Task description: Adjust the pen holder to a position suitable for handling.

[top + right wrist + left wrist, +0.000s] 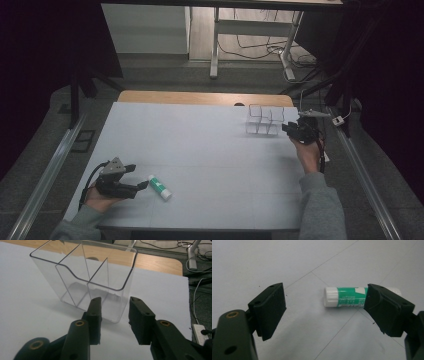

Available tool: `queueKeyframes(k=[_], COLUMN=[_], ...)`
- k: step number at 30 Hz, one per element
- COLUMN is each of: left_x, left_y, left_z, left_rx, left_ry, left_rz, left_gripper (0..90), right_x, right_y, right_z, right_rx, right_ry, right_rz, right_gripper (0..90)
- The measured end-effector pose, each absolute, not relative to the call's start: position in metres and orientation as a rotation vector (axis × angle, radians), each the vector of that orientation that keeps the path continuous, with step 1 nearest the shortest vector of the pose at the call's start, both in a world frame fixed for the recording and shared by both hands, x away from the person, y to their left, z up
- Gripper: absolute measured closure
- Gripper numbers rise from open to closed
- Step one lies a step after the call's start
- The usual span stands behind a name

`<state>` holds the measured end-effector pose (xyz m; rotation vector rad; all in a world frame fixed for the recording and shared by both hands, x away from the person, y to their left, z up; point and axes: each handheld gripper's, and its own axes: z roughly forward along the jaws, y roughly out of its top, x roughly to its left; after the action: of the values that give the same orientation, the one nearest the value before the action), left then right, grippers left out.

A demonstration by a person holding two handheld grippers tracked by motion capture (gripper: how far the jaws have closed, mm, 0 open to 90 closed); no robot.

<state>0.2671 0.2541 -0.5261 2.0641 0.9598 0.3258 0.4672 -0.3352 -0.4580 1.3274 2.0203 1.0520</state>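
Glue stick [160, 187], green label and white cap, flat on its side on the white table [210, 150], near the front left corner. Likely light and rigid, a smooth round plastic barrel (so prone to roll or squirt out of a loose pinch). Best taken across the middle of the barrel, 2 pads square to its length, not at the cap, which could slip or pull off. No real need for force; a firm, centred squeeze should do.

Just beside it, the left gripper [142, 184], jaws spread wide and gripping nothing; seen from the left gripper view, stick a little beyond the tips, one end hidden behind a jaw, not yet between the pads.

Well apart, at the far right of the table, a clear divided box [85, 280], upright and empty. Thin, stiff, slick walls, probably light enough to skid when nudged. Right gripper [115, 305] at its near corner, jaws partly apart, corner roughly in line with the gap, no pad seen pressing on it.
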Motion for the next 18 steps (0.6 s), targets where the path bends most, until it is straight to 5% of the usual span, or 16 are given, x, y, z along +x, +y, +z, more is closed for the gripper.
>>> queueKeyframes(k=[9,18], left_x=[0.267,0.269], left_y=[0.254,0.255], left_z=[-0.526,-0.527], left_rx=[2.066,2.067], left_ry=[0.959,0.965], left_rz=[0.327,0.319], left_gripper=[17.2,17.2], right_x=[0.476,0.487], right_y=[-0.338,-0.34], right_z=[-0.462,-0.467], right_rx=[1.348,1.372], right_ry=[2.021,2.004], right_rz=[1.077,1.068], right_gripper=[89.2,89.3])
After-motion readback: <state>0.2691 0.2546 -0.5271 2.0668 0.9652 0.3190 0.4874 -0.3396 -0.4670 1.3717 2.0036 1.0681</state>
